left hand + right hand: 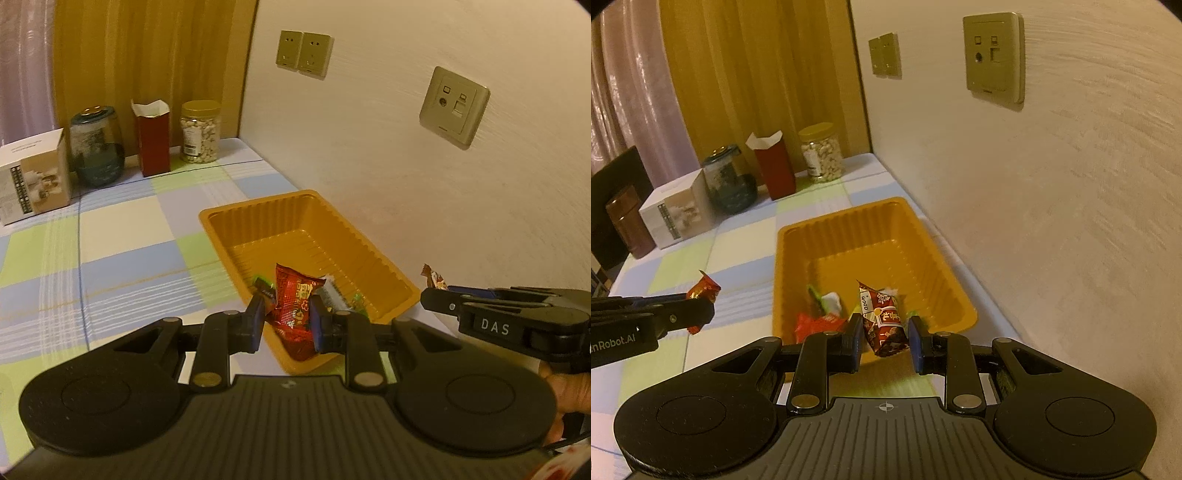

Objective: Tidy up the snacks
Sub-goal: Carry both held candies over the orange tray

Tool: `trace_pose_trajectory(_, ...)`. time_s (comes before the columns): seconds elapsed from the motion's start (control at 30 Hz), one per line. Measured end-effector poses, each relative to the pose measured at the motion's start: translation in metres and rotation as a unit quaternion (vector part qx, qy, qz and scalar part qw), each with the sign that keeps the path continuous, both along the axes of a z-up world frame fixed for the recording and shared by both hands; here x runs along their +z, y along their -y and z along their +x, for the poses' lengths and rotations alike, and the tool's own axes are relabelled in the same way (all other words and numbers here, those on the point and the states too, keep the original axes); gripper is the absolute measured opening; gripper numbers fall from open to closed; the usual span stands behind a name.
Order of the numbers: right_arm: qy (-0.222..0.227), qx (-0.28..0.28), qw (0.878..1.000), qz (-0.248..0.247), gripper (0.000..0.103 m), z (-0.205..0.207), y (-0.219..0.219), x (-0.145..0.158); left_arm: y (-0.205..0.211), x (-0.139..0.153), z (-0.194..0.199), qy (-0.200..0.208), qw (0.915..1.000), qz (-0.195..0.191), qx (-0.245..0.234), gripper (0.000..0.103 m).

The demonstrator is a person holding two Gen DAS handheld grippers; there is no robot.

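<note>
We have a packet in each gripper and both sit at the near end of the orange tray point(221, 218), so the step in hand is the drop. The left gripper point(286, 323) is clamped on a bright red packet point(295, 299), which hangs above the tray's near corner; the right gripper point(884, 338) is clamped on a dark red packet point(882, 317) marked "GOOD", also over the near end. A few snacks point(827, 306) already lie in the tray (small wrapped pieces, one white, one green, too blurred to name). To do this well, we should carry each packet a little further in before we let go, since both hang close to the near rim and could tip out onto the checked cloth point(110, 236). We would release one at a time, as the grippers are near each other, and lower each packet first so that it does not bounce off the ribbed wall.
</note>
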State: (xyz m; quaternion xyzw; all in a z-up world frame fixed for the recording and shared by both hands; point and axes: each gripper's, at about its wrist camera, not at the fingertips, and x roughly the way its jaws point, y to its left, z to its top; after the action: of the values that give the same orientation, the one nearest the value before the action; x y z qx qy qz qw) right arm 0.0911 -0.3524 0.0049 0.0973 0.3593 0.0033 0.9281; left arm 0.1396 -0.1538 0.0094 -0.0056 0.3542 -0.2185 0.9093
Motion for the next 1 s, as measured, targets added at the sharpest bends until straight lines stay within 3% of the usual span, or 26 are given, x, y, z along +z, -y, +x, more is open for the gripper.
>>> trace_pose_trajectory(1.0,-0.010,-0.008,1.000,0.001,0.026,0.068,0.033,-0.022,0.052,-0.028,0.082,-0.015,0.9993,0.021,-0.028,0.023)
